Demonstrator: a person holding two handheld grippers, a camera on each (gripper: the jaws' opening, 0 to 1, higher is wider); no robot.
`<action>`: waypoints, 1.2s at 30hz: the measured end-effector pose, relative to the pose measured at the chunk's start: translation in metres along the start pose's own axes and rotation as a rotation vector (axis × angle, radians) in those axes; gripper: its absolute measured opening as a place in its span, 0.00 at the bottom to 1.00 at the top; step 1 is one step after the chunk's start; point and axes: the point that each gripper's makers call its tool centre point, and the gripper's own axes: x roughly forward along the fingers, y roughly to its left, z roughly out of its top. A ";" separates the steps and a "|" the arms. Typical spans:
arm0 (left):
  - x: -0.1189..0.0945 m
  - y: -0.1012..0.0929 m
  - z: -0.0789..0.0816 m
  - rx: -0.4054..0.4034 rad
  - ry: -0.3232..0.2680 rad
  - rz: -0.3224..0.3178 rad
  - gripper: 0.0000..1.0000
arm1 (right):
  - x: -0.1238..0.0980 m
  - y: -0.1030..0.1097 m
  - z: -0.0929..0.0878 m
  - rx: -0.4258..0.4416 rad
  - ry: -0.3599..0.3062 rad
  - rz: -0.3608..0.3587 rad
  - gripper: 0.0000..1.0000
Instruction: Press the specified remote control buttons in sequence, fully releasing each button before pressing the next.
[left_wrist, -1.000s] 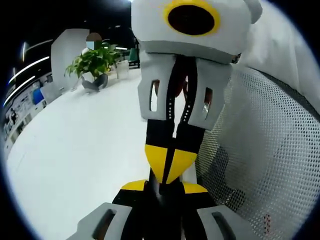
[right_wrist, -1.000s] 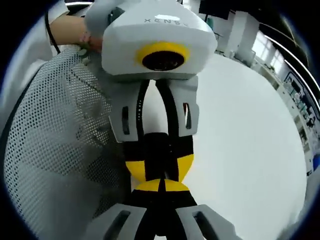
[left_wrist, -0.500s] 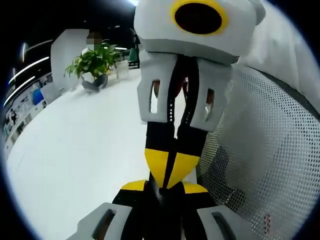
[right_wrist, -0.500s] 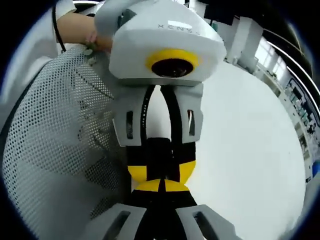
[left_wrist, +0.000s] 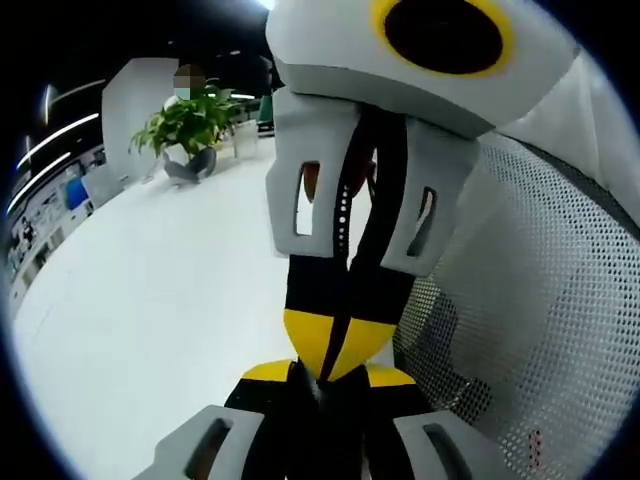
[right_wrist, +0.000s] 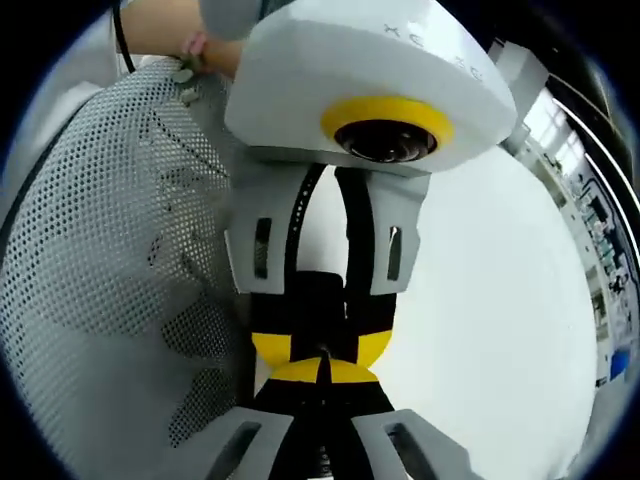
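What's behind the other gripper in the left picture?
Behind the right gripper: a white table and a potted plant far back. What it covers is hidden.

Open-plan office or lab: wide white glossy floor (left_wrist: 150, 290), leafy green potted plant (left_wrist: 185, 125), ceiling strip lights (left_wrist: 55, 135), white mesh-backed office chair (left_wrist: 540, 300), equipment shelves (right_wrist: 600, 250) along the wall.

No lettering is clear enough to read.

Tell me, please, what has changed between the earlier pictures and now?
The two grippers, tip to tip, have tilted: in each view the other gripper's body looms larger and leans right. The left gripper and right gripper stay shut, holding nothing; the potted plant and mesh fabric are unchanged.
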 end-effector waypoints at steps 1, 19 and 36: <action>0.000 0.000 0.000 0.001 0.000 0.000 0.23 | -0.001 -0.001 0.000 0.005 -0.007 0.008 0.00; 0.000 0.001 -0.001 0.001 0.001 0.000 0.23 | 0.003 0.001 0.007 0.055 -0.032 0.026 0.00; 0.000 0.002 0.000 0.006 0.014 -0.001 0.23 | -0.012 -0.002 -0.011 0.113 -0.135 0.043 0.03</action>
